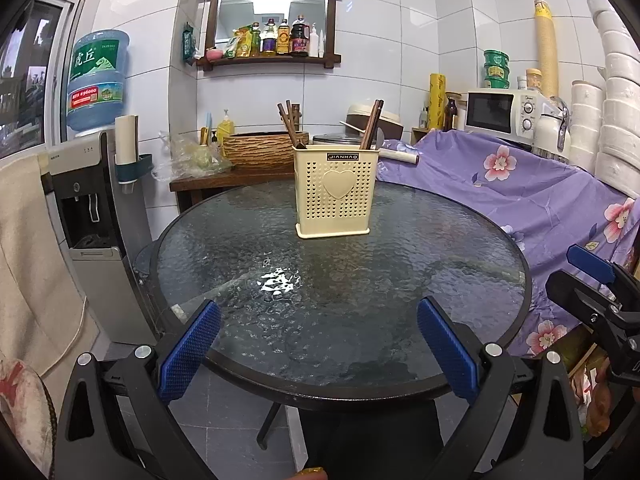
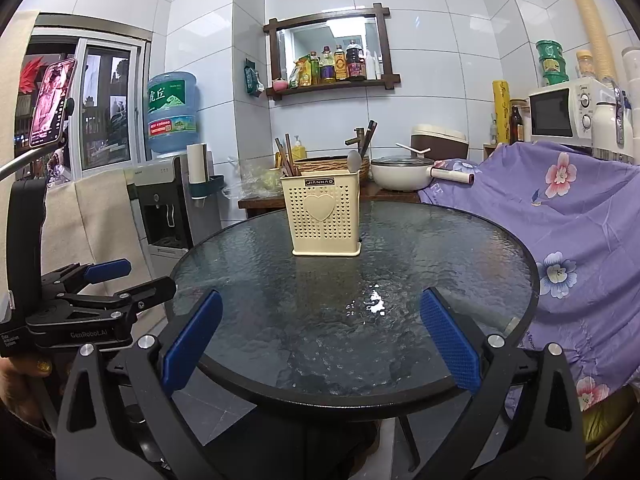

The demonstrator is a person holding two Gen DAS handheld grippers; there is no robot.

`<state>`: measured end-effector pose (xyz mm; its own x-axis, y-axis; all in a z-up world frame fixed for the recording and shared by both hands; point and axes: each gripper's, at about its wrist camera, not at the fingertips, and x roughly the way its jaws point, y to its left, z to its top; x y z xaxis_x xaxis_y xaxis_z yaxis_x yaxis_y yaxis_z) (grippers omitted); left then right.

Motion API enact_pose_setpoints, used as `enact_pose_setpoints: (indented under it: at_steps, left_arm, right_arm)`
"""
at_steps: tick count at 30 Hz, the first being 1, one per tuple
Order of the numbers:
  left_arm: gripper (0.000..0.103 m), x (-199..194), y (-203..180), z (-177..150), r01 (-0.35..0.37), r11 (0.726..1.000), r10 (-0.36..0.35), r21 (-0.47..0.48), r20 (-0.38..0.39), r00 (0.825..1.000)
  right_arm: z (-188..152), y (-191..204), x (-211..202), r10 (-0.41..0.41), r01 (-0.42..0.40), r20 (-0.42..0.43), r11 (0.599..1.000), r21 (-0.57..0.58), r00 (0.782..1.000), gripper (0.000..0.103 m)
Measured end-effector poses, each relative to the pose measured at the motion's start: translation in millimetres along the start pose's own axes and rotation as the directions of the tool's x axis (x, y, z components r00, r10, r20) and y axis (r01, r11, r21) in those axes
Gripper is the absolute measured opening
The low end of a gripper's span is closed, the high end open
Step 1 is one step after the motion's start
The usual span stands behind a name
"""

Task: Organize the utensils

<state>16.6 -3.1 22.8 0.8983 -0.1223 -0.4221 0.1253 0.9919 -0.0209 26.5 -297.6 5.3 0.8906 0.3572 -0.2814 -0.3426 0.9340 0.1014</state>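
A round counter (image 1: 400, 280) of dark, rippled glass with a black rim stands in the middle of the room, catching a bright glare of ceiling light near its centre. Only one thing sits on it: a cream plastic utensil holder (image 1: 335, 192), upright toward the far side, perforated with small hearts and marked with one large heart on its front. Brown chopsticks (image 1: 370, 124) and a pale spoon (image 2: 353, 160) stand inside the holder.

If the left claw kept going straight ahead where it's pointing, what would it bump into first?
Probably the cream utensil holder on the glass table. The left claw is open, pointing over bare glass toward it, though depth is hard to judge.
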Motion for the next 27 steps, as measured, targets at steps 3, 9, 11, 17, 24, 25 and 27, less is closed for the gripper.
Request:
enact_pose_setpoints:
  at_steps: [3, 9, 11, 17, 24, 25, 27]
  left_arm:
    - [0.097, -0.4, -0.3, 0.2, -0.007, 1.0, 0.007, 0.002, 0.003, 1.0]
    - [0.097, 0.3, 1.5, 1.1, -0.004, 1.0, 0.004, -0.007, -0.001, 1.0]
    - [0.097, 1.2, 1.5, 1.4, 0.0, 1.0, 0.0, -0.007, -0.004, 1.0]
    - [0.097, 0.9, 1.0, 0.7, -0.014, 1.0, 0.014, -0.009, -0.001, 1.0]
    - [0.097, 0.7, 0.3, -0.3, -0.021, 1.0, 0.021, -0.011, 0.0, 1.0]
    - [0.097, 1.0, 0.0, -0.5, -0.021, 1.0, 0.021, -0.008, -0.002, 1.0]
    - [0.097, 1.6, -0.3, -0.5, -0.026, 1.0, 0.026, -0.005, -0.005, 1.0]
  right_arm:
    - [0.1, 0.0, -0.1, 0.0, 0.0, 0.0, 1.0, 0.0, 1.0, 0.097]
    - [0.0, -0.1, -0.1, 0.0, 0.0, -0.001, 1.0, 0.0, 1.0, 0.097]
    - [0.1, -0.3, -0.1, 0.001, -0.001, -0.001, 1.0, 0.0, 1.0, 0.097]
    - [-0.3, -1.0, -0.1, 0.0, 0.0, -0.001, 1.0, 0.006, 1.0, 0.097]
    - [-0.3, -3.1, 1.7, -0.001, 0.001, -0.008, 1.0, 0.018, 1.0, 0.097]
    - [-0.4, -3.2, 1.8, -0.002, 0.002, -0.008, 1.0, 0.017, 1.0, 0.097]
    - [-0.7, -3.2, 2.0, -0.003, 0.004, -0.009, 1.0, 0.013, 1.0, 0.097]
